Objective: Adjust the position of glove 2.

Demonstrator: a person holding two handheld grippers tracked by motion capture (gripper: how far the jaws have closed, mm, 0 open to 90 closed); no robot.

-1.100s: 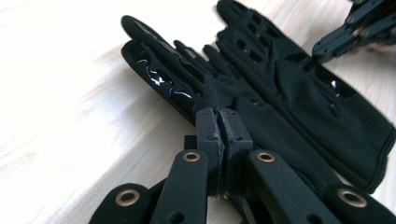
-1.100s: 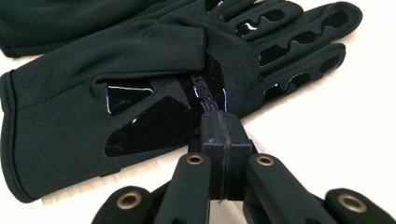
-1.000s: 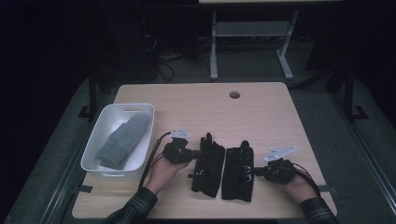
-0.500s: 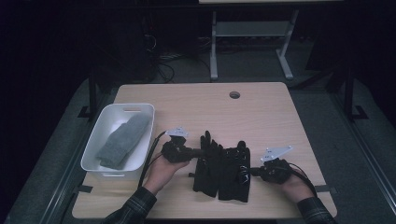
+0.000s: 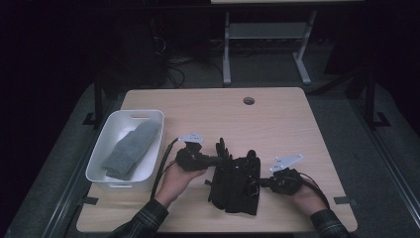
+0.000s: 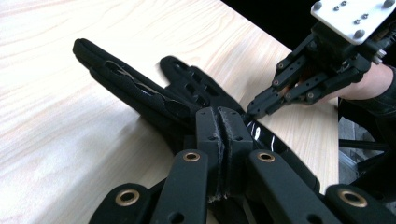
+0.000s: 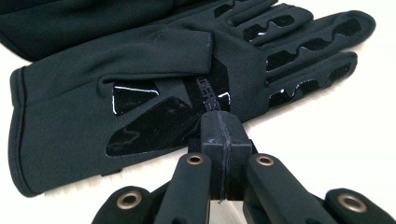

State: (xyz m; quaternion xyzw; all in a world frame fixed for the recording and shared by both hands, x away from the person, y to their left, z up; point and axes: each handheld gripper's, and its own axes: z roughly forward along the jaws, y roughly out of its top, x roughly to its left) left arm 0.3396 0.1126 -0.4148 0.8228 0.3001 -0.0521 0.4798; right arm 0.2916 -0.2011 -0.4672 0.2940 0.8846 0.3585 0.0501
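**Two grippers at a pair of black gloves on the counter**

In the high view, a pair of black gloves (image 5: 236, 181) lies at the lower centre of the frame on the light wooden counter (image 5: 277, 124), one partly over the other, their finger ends pointing toward the top of the frame. The left gripper (image 5: 214, 160) comes in from the left of the gloves, held in the person's left hand (image 5: 174, 179), its tip at the upper left edge of the pair. The right gripper (image 5: 261, 182) comes in from the right, held in the right hand (image 5: 306, 196), its tip at the right edge of the pair.

In the left gripper view, the left gripper's fingers (image 6: 208, 128) are pressed together with no gap between them, sitting on or just above the gloves; whether any fabric is caught between them cannot be told. The right gripper appears at the upper right of that frame, its tip touching a glossy patch of glove.

In the right gripper view, the right gripper's fingers (image 7: 212, 133) are likewise closed flat against each other, right at the edge of a glove's (image 7: 154, 79) palm beside a shiny black panel. No fabric shows between them.

At the left of the high view, a white bin (image 5: 148, 163) stands on the counter holding a folded grey cloth (image 5: 131, 148). A round hole (image 5: 248, 100) sits near the counter's upper edge.
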